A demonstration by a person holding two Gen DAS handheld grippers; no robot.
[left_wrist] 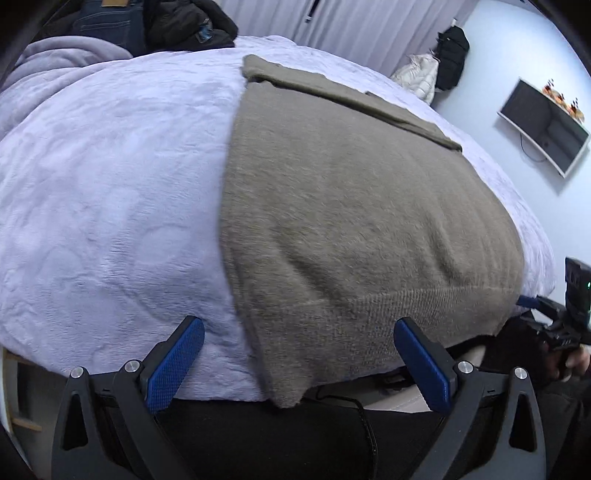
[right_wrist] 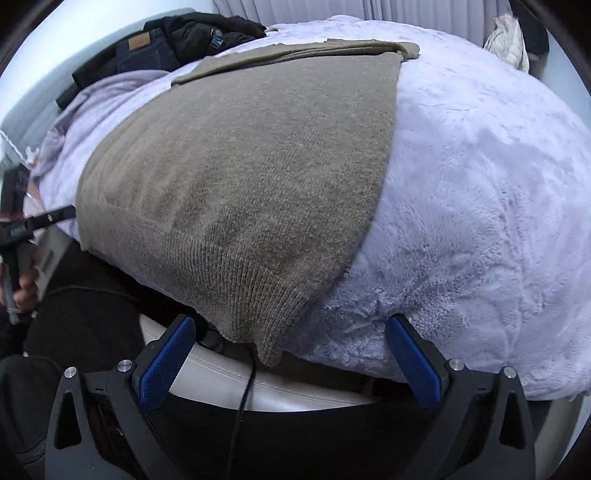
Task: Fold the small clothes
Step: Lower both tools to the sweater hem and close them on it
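A taupe knit sweater (left_wrist: 351, 206) lies flat on the lilac fleece blanket (left_wrist: 110, 192) of a bed, its ribbed hem at the near edge and a sleeve folded across its far end. My left gripper (left_wrist: 299, 354) is open and empty, its blue pads either side of the hem's near left corner, which hangs over the bed edge. In the right wrist view the sweater (right_wrist: 240, 177) lies the same way on the blanket (right_wrist: 480, 221). My right gripper (right_wrist: 290, 350) is open and empty, straddling the hem's near right corner.
Dark jeans and black clothes (left_wrist: 155, 26) are piled at the bed's far side. A wall screen (left_wrist: 546, 125) and hanging jackets (left_wrist: 443, 62) are at the right. The right gripper's body (left_wrist: 569, 325) shows at the left view's right edge. A black cable (right_wrist: 243, 398) hangs below the bed edge.
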